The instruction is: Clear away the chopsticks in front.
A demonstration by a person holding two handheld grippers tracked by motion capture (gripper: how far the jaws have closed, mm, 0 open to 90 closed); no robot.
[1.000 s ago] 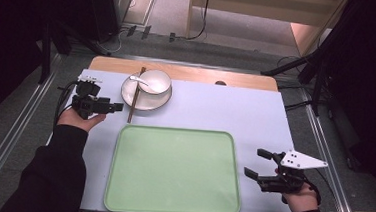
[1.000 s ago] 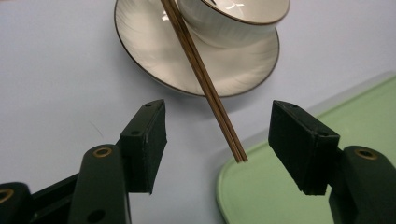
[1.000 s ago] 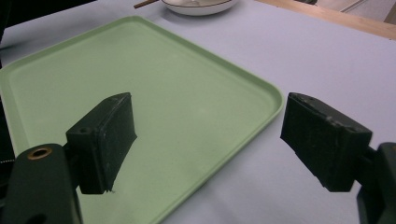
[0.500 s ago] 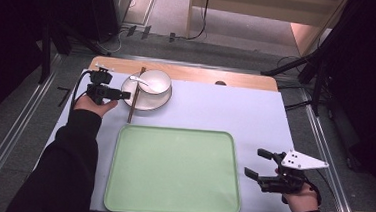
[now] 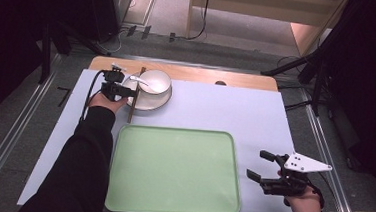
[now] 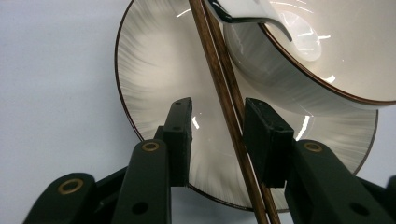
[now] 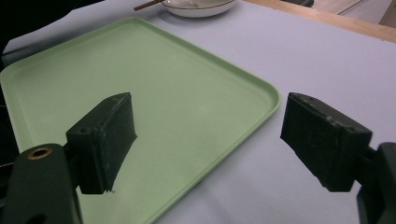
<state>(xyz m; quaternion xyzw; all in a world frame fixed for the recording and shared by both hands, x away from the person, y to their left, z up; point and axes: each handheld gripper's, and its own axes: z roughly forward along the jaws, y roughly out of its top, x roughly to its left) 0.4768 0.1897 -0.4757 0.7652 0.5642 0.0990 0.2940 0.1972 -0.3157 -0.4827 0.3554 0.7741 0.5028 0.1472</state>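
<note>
Dark surroundings frame a bench (image 5: pixel 236 109) covered with a pale blue sheet, a strip of bare wood showing along its far edge.

Left side: the person's left arm, in a dark sleeve, reaches forward from the bottom of the high view to the far left part of the bench. The left gripper (image 5: pixel 127 91) sits at the near left edge of a white plate (image 5: pixel 130 84), its cable looping back toward the wrist. In the left gripper view its jaws stand apart over the plate, with a pair of dark brown chopsticks (image 6: pixel 224 98) running between them. One chopstick lies close against the right-hand jaw; contact cannot be confirmed. The jaws are not closed on the chopsticks.

Right side: the right hand (image 5: pixel 303 202) rests at the near right corner of the bench, holding the right gripper (image 5: pixel 262 166), which points left toward the tray. Its jaws are spread wide and hold nothing.

Items: the plate has a thin dark rim and carries a white bowl (image 5: pixel 153 81), likewise dark-rimmed. A white spoon (image 5: pixel 140 80) leans on the bowl's rim, handle out to the left. The chopsticks lie across the plate's left portion, their near ends on the sheet. A pale green tray (image 5: pixel 176 170) with rounded corners and a raised lip lies near the front, between the two grippers.
</note>
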